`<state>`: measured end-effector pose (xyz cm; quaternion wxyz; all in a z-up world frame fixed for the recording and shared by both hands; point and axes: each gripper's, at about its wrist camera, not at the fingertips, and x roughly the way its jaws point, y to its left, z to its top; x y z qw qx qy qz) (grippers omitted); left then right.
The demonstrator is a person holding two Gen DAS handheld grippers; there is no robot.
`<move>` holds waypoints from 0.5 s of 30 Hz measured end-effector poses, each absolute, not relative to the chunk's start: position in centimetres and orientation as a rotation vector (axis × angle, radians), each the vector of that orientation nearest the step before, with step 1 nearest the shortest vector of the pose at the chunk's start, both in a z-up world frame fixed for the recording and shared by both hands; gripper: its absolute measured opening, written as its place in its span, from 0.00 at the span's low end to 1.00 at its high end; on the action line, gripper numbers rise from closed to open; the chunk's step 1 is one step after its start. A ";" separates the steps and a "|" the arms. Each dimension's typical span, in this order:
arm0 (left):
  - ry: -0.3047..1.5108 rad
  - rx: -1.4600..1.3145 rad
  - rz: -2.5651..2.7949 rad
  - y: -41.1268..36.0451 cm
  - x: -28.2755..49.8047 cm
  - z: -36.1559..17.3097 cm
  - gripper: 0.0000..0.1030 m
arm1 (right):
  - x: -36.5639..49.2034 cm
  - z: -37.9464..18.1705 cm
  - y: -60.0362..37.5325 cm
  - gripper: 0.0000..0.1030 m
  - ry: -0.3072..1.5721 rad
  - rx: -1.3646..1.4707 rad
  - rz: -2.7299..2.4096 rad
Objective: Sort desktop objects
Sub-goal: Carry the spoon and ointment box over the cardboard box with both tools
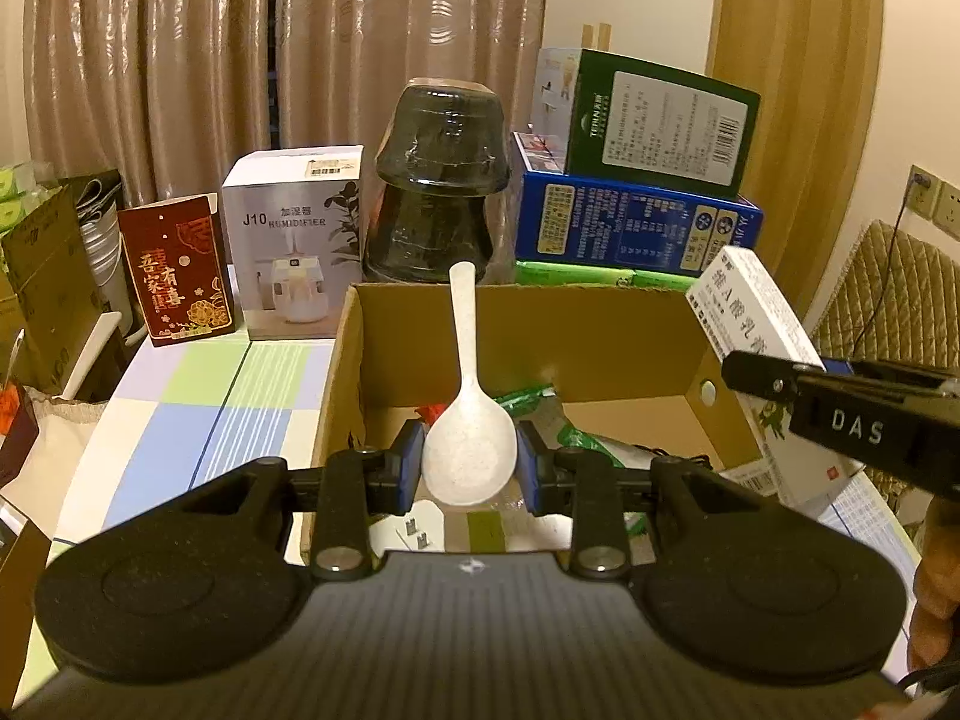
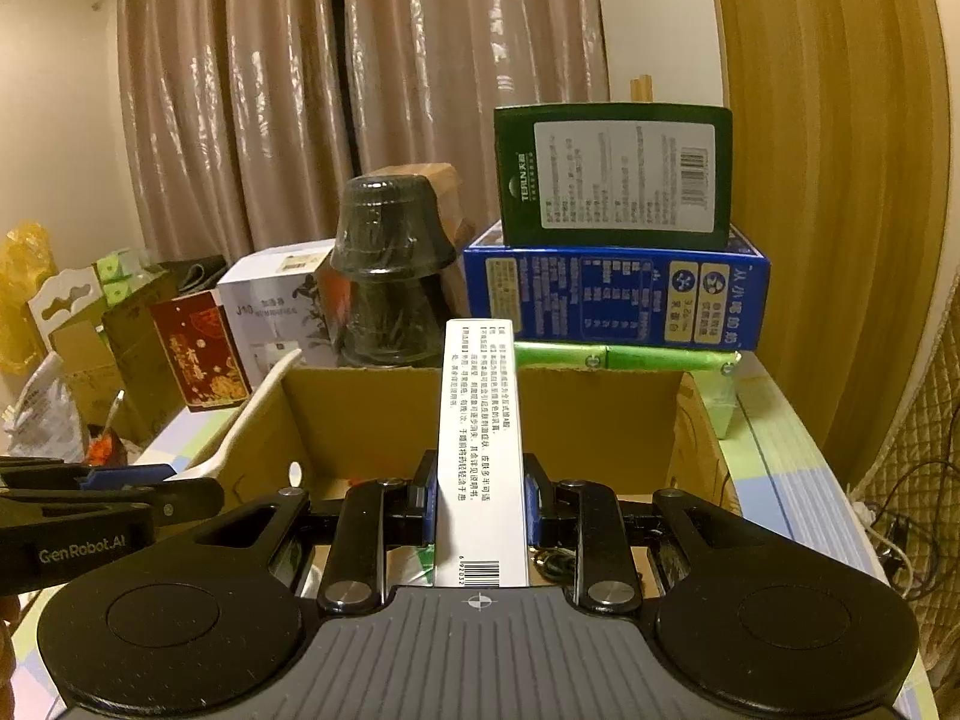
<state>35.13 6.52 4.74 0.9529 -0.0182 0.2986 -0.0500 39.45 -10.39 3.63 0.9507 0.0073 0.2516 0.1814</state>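
Note:
My left gripper (image 1: 470, 468) is shut on the bowl of a white plastic spoon (image 1: 467, 396), whose handle points up over the open cardboard box (image 1: 606, 336). My right gripper (image 2: 480, 504) is shut on a narrow white medicine carton (image 2: 477, 420) with black print, held upright above the same cardboard box (image 2: 372, 414). In the left wrist view the right gripper (image 1: 780, 387) and its carton (image 1: 756, 312) show at the right edge. In the right wrist view the left gripper (image 2: 138, 483) and the spoon (image 2: 252, 420) show at the left. Green packets (image 1: 576, 438) lie inside the box.
Behind the box stand a red card box (image 1: 177, 270), a white humidifier box (image 1: 294, 252), a stack of wrapped dark bowls (image 1: 438, 180), and a green box (image 1: 654, 120) on a blue box (image 1: 630, 228). A checked tablecloth (image 1: 198, 414) shows at left. Curtains hang behind.

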 end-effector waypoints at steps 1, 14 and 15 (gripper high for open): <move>0.609 -0.038 -0.101 6.6 35.3 4.7 0.26 | 39.5 3.5 -10.4 0.22 0.514 0.017 0.367; 0.646 -0.055 -0.103 6.6 37.4 3.5 0.26 | 40.4 3.3 -10.8 0.22 0.516 0.034 0.353; 0.646 -0.057 -0.103 6.6 37.5 3.5 0.26 | 40.5 3.2 -10.8 0.22 0.518 0.032 0.355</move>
